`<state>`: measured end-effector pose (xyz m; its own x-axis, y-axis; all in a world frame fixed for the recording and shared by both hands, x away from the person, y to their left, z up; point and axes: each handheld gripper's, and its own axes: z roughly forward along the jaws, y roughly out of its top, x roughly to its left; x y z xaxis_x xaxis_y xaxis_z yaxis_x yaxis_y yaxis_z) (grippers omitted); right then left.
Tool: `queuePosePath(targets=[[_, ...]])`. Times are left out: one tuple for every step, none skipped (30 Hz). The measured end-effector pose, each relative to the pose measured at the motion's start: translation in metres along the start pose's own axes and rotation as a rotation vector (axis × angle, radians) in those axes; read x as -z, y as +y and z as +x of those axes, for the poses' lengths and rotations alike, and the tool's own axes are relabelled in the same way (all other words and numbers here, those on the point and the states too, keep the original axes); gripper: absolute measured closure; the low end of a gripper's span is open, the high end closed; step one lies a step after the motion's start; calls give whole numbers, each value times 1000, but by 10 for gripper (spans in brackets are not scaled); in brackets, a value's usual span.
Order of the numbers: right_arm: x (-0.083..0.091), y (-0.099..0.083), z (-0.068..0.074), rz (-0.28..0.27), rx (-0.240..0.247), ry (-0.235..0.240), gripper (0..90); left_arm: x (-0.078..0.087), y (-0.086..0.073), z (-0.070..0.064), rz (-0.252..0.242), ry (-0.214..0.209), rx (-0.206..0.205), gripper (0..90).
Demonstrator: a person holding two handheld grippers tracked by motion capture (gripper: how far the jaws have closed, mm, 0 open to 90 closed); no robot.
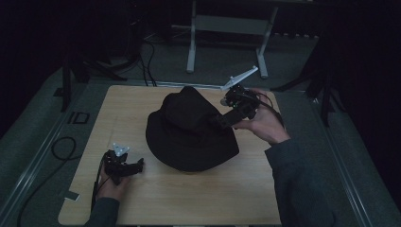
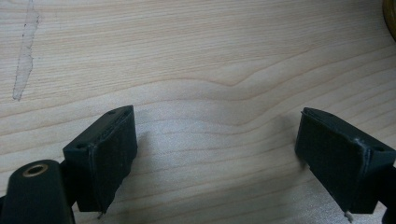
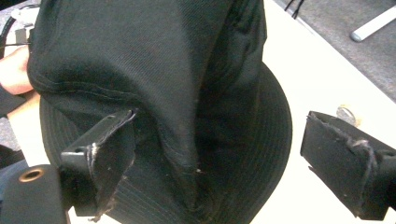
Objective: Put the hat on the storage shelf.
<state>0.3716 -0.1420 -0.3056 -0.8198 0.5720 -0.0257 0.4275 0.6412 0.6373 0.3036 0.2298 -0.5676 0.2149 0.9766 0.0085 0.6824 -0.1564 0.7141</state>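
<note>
A black brimmed hat (image 1: 189,130) lies in the middle of the wooden table (image 1: 179,198), its crown folded and bulging upward. My right gripper (image 1: 218,121) reaches in from the right and rests at the crown's right side. In the right gripper view the jaws stand wide apart, with the hat (image 3: 163,79) and a fold of its crown between them; my right gripper (image 3: 219,158) is open. My left gripper (image 1: 137,165) lies low on the table at the front left, clear of the brim. Its jaws are spread over bare wood, so my left gripper (image 2: 217,154) is open.
The table edge runs near the person's arms at the bottom. Cables (image 1: 61,146) trail on the floor at the left. A white desk frame (image 1: 227,28) stands beyond the far edge. A small round metal object (image 3: 346,114) lies on the table near the hat's brim.
</note>
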Motion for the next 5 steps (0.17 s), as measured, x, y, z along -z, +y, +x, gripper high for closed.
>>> queuePosePath(targets=[[2,-1,0,0,0,1,102,0,0,0,0,0,0,133],[3,-2,-1,1,1,-6,102,0,0,0,0,0,0,133],[3,-2,-1,3,1,-14,102,0,0,0,0,0,0,133],[3,-3,-1,4,1,-20,102,0,0,0,0,0,0,132],[3,-3,-1,4,1,-20,102,0,0,0,0,0,0,132]])
